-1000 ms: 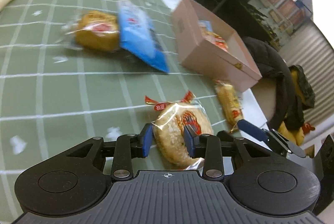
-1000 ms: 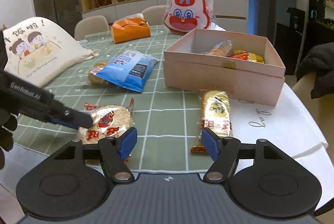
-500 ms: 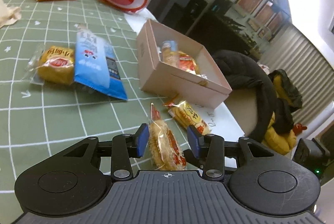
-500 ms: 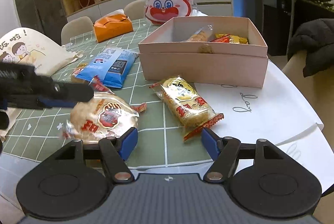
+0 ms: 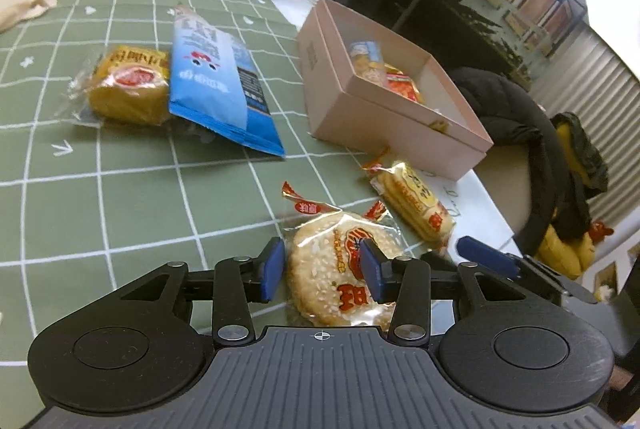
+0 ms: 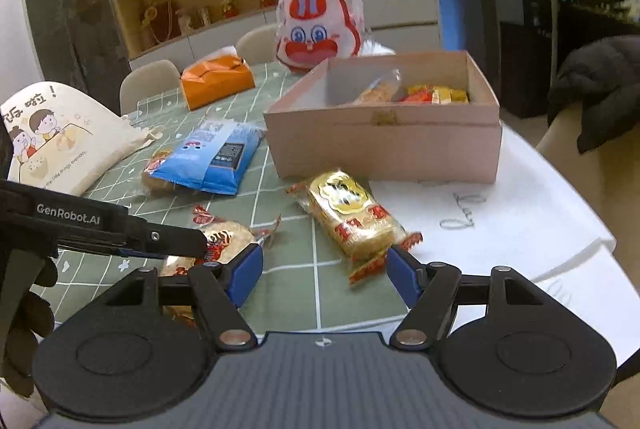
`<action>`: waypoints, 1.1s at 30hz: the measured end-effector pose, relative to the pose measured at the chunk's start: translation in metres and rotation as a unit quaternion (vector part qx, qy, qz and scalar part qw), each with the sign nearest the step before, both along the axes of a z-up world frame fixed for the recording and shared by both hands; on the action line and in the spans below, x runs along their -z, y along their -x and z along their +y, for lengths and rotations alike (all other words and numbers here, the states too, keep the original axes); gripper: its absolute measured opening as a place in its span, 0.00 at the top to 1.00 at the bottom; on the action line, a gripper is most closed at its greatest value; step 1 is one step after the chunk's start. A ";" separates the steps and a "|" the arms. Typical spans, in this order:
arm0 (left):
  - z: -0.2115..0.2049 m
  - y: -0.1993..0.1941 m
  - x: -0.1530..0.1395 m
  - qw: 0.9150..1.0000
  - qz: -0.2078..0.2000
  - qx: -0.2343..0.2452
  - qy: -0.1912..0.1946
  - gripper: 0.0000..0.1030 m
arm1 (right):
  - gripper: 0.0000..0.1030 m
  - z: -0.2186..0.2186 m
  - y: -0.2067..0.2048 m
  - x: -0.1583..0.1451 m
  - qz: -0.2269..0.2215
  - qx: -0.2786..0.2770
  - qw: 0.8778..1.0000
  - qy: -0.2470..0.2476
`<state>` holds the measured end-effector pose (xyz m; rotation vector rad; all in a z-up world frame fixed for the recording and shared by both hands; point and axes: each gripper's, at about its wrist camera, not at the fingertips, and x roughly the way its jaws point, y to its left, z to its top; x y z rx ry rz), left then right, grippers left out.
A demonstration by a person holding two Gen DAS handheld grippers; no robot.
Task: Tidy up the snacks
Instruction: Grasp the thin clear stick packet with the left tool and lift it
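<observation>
The left gripper [image 5: 322, 275] has its jaws part-spread, having just been opening, with one round sesame cake [image 5: 340, 275] in clear wrap between the blue pads [image 5: 272, 269]; the left pad stands just off the wrapper, and the right pad overlaps the cake, so whether it touches cannot be told. The cake lies flat on the green checked tablecloth [image 5: 120, 197] near the table's near edge. The right gripper [image 6: 322, 271] has its jaws spread wide with nothing between them, hovering over the cloth just short of one long yellow cracker pack [image 6: 352, 221], which lies slanted in front of the one pink box [image 6: 384, 145]. That open box holds at least two wrapped snacks, though the exact count inside is unclear. Outside it, four loose snacks lie on the cloth: the sesame cake, the cracker pack, one blue packet [image 5: 220, 89], and one yellow sponge cake [image 5: 128, 89] tucked partly under the blue packet's edge. Farther back stand one orange package [image 6: 218, 81], one rabbit-face bag [image 6: 318, 29] and one cream cloth bag [image 6: 60, 137] with cartoon children.
</observation>
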<state>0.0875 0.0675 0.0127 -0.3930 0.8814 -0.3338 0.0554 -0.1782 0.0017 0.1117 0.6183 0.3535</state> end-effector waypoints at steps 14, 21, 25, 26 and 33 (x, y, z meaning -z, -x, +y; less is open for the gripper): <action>0.009 -0.004 0.004 1.000 0.003 0.003 0.026 0.55 | 0.31 0.010 -0.007 0.004 0.020 -0.013 0.999 0.030; -0.006 0.001 -0.003 0.999 -0.007 0.023 0.021 0.55 | 0.31 0.010 -0.008 0.004 0.022 -0.010 0.999 0.028; -0.018 0.009 -0.015 0.999 -0.031 0.042 0.003 0.58 | 0.31 0.009 -0.009 0.005 0.026 -0.006 0.999 0.024; -0.022 0.011 -0.017 0.998 -0.036 0.047 -0.006 0.59 | 0.31 0.008 -0.009 0.005 0.027 -0.007 0.999 0.024; -0.038 0.006 -0.015 0.996 -0.045 0.063 -0.054 0.70 | 0.31 0.007 -0.007 0.006 0.026 -0.004 0.999 0.028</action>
